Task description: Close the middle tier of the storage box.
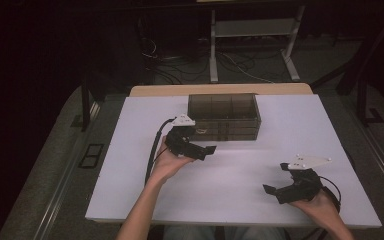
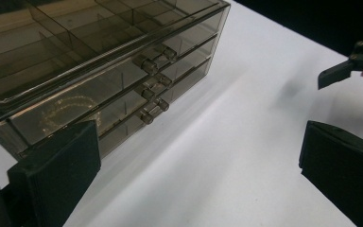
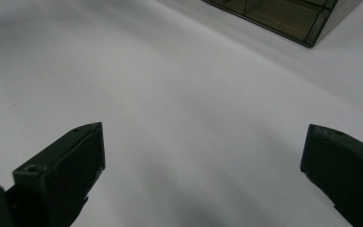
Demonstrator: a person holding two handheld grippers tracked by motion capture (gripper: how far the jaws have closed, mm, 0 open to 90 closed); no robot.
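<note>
A smoky see-through drawer box (image 1: 224,117) stands at the back middle of the white table (image 1: 130,190), its three stacked drawers closed. In the left gripper view the box (image 2: 99,61) is close on the left, its small round handles (image 2: 153,61) facing me. Something thin and chain-like (image 2: 66,106) shows faintly through a drawer front. My left gripper (image 1: 202,145) hovers just before the box's left front, jaws wide open and empty (image 2: 198,142). My right gripper (image 1: 276,178) sits low near the table's front right, open and empty (image 3: 203,137), with a corner of the box (image 3: 283,14) far off.
Beyond the table's far edge stands a white metal frame (image 1: 252,30) with cables (image 1: 240,62) on the floor around it. A dark post (image 1: 85,100) rises at the left. Bare white tabletop lies between the two grippers.
</note>
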